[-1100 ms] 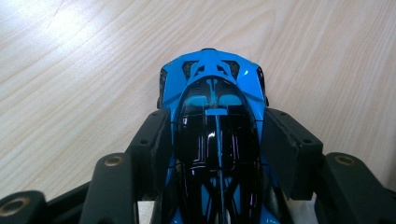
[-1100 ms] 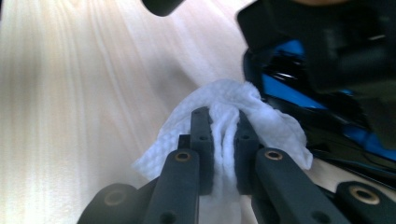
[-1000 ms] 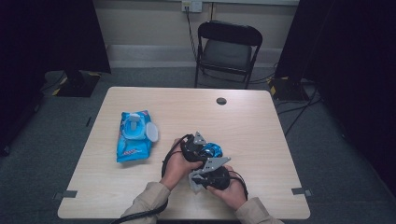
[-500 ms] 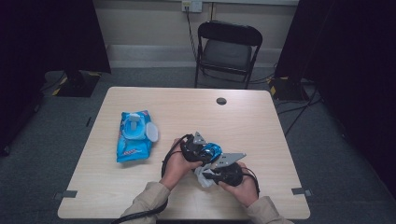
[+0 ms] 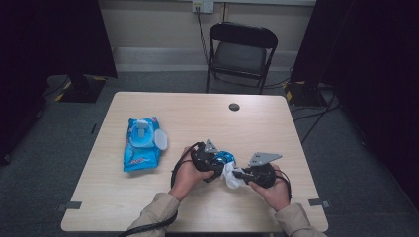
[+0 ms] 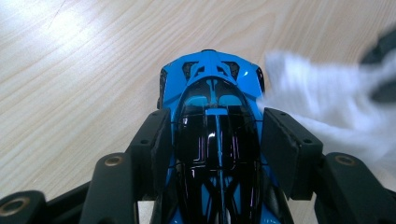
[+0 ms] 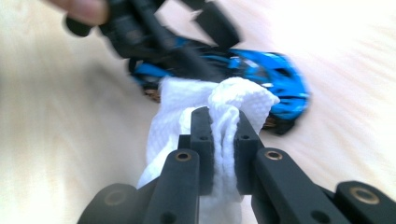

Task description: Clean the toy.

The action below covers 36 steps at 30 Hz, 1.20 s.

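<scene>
Toy car [image 6: 212, 126], blue and black, sits wedged between my left gripper [image 6: 212, 140] pads, clamped on both flanks above the wooden table [image 5: 197, 118]. My right gripper [image 7: 220, 140] pinches a bunched white wipe [image 7: 224, 107] tight between its fingers, the wipe just beside the car's side.
</scene>
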Available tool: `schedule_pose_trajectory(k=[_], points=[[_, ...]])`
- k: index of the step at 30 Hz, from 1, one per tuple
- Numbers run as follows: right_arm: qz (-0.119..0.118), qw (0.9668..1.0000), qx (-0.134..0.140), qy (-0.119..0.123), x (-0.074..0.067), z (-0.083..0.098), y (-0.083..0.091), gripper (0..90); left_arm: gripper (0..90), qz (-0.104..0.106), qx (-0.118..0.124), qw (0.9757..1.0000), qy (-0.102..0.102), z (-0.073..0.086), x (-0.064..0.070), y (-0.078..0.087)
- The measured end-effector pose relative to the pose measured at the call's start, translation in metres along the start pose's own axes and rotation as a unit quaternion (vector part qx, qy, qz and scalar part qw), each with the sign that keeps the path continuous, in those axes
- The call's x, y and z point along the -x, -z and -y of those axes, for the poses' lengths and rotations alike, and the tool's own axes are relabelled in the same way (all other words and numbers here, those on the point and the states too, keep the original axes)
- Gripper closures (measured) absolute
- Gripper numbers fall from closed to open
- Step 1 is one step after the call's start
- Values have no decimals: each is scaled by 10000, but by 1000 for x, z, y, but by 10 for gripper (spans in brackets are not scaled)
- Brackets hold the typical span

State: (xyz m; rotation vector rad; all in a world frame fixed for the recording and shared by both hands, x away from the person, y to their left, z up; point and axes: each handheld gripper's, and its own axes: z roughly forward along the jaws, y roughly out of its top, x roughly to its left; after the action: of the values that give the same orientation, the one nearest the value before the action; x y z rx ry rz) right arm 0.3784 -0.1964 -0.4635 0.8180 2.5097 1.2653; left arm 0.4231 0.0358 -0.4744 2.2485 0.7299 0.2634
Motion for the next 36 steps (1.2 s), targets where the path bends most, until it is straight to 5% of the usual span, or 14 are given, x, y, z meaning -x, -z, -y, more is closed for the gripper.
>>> schedule_pose_trajectory(k=[8,15,23,36], points=[[466,9981,211,-343,33,1,8,833,439,-4,8,10000,3,0,0,0],[726,9959,-35,-540,47,7,-13,832,439,-13,10,10000,-2,0,0,0],[681,9961,-245,-499,41,14,-37,830,440,-18,23,10000,-7,1,1,0],[446,9978,-247,-417,27,16,-37,830,439,-27,21,10000,-3,1,1,0]])
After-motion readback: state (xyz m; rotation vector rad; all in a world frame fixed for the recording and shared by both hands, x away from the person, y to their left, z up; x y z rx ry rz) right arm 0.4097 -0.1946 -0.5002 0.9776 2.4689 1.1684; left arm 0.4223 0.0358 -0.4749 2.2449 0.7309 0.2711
